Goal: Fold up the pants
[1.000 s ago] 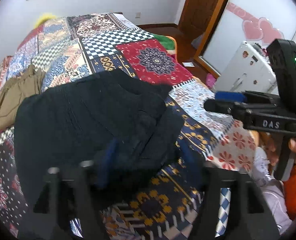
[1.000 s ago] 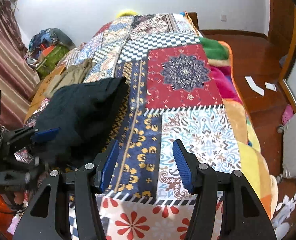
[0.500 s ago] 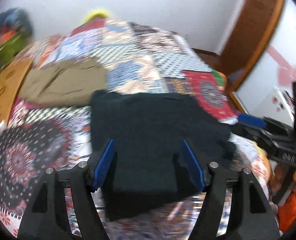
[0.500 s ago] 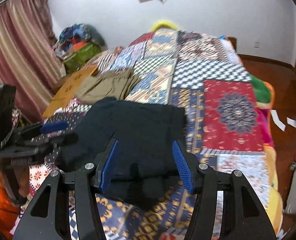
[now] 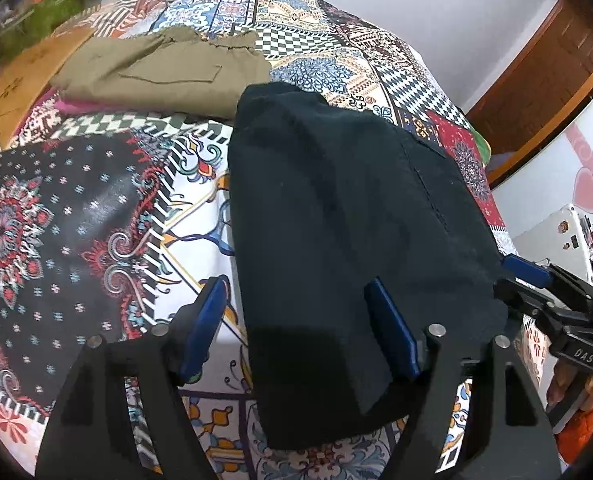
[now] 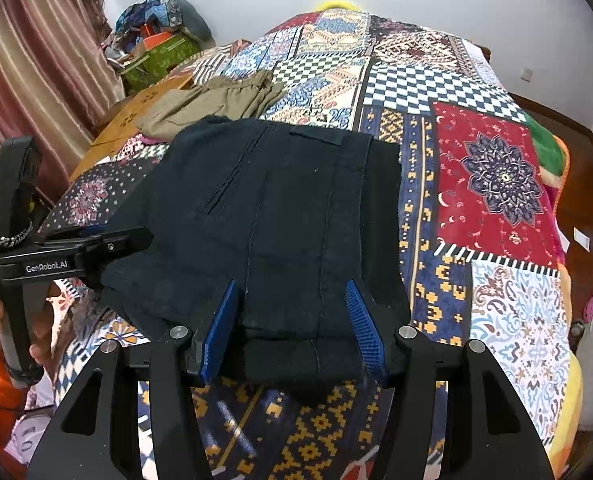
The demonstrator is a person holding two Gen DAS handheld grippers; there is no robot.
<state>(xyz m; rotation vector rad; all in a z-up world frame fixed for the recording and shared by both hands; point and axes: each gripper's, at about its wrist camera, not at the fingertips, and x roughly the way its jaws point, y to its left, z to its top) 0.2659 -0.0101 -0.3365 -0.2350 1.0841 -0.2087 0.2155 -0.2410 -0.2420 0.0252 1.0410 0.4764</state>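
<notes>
The black pants (image 6: pixel 272 216) lie folded in a thick rectangle on the patchwork bedspread (image 6: pixel 492 184); they also show in the left wrist view (image 5: pixel 348 232). My left gripper (image 5: pixel 296 320) is open, one finger over the fold's near left edge, the other over the bedspread. It shows from the side in the right wrist view (image 6: pixel 108 240). My right gripper (image 6: pixel 292 324) is open, straddling the fold's near edge. It shows in the left wrist view (image 5: pixel 532 280) at the fold's right side.
Folded olive pants (image 5: pixel 164 68) lie behind the black ones, also in the right wrist view (image 6: pixel 216 100). A cardboard sheet (image 6: pixel 136 116) and a clothes pile (image 6: pixel 160 36) stand at the bed's left. Curtain (image 6: pixel 36 64) at the left, wooden floor (image 6: pixel 576 184) and door (image 5: pixel 536 68) at the right.
Both grippers have swung left from the bed's right side to over the black pants. The pants went from a loose heap to a flat folded rectangle.
</notes>
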